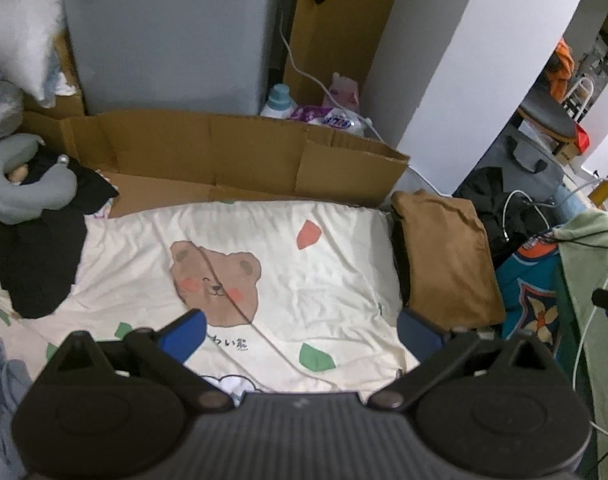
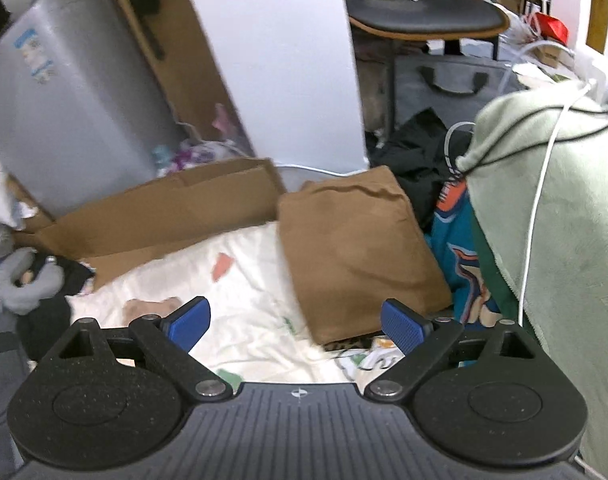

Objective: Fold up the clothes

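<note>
A folded brown garment point(image 1: 448, 260) lies at the right edge of the cream bear-print sheet point(image 1: 304, 280); the right wrist view shows it point(image 2: 356, 248) ahead, lying on top of another dark piece. A black garment point(image 1: 39, 264) lies crumpled on the sheet's left side. My left gripper point(image 1: 299, 334) hangs open above the sheet, blue pads wide apart, nothing between them. My right gripper point(image 2: 295, 326) is open too, above the sheet point(image 2: 239, 304) near the brown garment's near corner, apart from it.
A flattened cardboard box point(image 1: 231, 156) borders the sheet's far side, before a grey cabinet point(image 1: 163, 28). Grey plush toy point(image 1: 19, 180) at left. Detergent bottles point(image 1: 304, 112), a teal patterned cloth point(image 2: 460, 256), a green blanket with cables point(image 2: 552, 220), a chair point(image 2: 424, 16) and a grey bag point(image 2: 452, 84) crowd the right.
</note>
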Demonstrator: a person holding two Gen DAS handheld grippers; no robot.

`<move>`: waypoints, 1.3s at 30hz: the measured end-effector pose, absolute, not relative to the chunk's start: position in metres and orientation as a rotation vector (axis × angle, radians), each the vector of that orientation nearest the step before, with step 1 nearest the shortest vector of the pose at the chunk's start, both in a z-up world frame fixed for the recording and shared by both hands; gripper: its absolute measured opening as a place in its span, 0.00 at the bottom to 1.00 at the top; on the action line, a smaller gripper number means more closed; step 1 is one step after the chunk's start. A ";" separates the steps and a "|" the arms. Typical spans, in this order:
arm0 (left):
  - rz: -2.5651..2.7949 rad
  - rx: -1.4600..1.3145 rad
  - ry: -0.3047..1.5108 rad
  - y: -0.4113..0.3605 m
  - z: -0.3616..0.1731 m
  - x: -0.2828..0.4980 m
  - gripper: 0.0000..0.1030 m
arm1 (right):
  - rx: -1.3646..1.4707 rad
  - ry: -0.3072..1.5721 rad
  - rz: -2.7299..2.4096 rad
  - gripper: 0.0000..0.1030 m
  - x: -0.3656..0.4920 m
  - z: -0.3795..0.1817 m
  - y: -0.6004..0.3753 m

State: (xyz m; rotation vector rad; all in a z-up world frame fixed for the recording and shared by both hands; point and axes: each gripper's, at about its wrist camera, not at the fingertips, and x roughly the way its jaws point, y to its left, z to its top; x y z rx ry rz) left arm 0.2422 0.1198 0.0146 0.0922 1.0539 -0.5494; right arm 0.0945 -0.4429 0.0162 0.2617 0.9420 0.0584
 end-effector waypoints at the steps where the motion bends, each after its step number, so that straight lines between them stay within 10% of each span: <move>1: -0.548 0.089 1.048 0.124 0.021 0.239 1.00 | 0.270 0.936 0.073 0.93 0.090 0.025 -0.439; 18: -0.438 0.036 0.995 0.227 0.117 0.225 1.00 | 0.184 0.947 0.225 0.96 0.043 0.151 -0.322; 39: -0.254 -0.047 0.994 0.293 0.093 0.156 1.00 | 0.103 1.027 0.333 0.96 0.012 0.112 -0.231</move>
